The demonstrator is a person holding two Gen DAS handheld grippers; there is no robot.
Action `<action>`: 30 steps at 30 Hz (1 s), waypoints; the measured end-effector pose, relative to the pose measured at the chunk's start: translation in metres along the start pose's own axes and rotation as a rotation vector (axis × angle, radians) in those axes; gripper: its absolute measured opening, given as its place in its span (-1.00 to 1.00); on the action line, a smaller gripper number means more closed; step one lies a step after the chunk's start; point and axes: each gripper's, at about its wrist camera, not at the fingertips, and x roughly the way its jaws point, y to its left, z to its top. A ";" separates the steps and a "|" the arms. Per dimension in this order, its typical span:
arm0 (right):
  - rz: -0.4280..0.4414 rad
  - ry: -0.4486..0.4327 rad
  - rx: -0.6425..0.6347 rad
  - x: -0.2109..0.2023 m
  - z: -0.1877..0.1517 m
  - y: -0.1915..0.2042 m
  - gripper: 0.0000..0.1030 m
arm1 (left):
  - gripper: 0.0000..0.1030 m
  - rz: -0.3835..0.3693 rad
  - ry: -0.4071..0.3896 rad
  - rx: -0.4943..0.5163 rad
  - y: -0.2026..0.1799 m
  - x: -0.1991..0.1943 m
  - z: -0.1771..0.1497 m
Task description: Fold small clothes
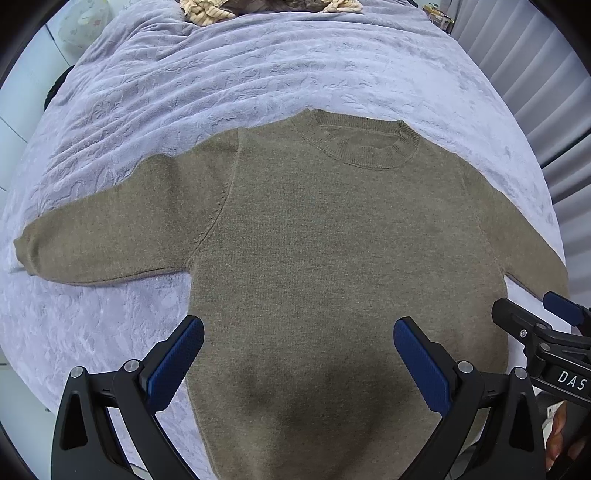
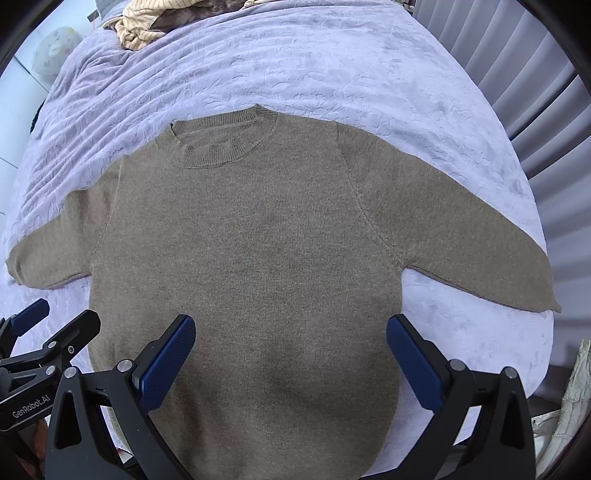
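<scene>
An olive-brown knit sweater [image 1: 332, 236] lies flat and face up on the lavender bedspread, neck away from me and both sleeves spread out sideways. It fills the middle of the right wrist view too, as the same sweater [image 2: 251, 240]. My left gripper [image 1: 298, 328] hovers open above the lower body of the sweater, nothing between its blue pads. My right gripper [image 2: 291, 326] is open as well, over the sweater's lower half. In the left wrist view the right gripper [image 1: 528, 317] shows at the right edge beside the sweater's side; in the right wrist view the left gripper [image 2: 62, 314] shows at lower left.
The lavender quilted bedspread [image 1: 258, 74] covers the bed. A pile of striped cream and brown clothes [image 2: 147, 22] sits at the far end. Pale pleated curtains [image 1: 535, 92] hang to the right. A light cloth [image 2: 576, 387] lies beyond the bed's right edge.
</scene>
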 end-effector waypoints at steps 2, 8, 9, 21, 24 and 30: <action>-0.002 0.001 -0.001 0.000 0.000 0.000 1.00 | 1.00 0.004 -0.004 0.007 0.000 0.000 0.000; -0.007 0.001 0.001 0.002 0.000 0.001 1.00 | 1.00 0.031 -0.030 0.015 0.002 -0.004 0.002; -0.007 0.001 0.000 0.002 0.000 0.001 1.00 | 1.00 0.039 -0.030 0.012 0.002 -0.004 0.003; -0.013 0.003 -0.003 0.003 0.000 0.003 1.00 | 1.00 0.048 -0.002 -0.004 0.007 0.004 0.004; -0.020 0.004 -0.008 0.003 0.001 0.004 1.00 | 1.00 0.044 0.012 0.002 0.009 0.008 0.004; -0.025 0.011 -0.005 0.006 0.002 0.006 1.00 | 1.00 0.010 0.009 -0.003 0.011 0.008 0.004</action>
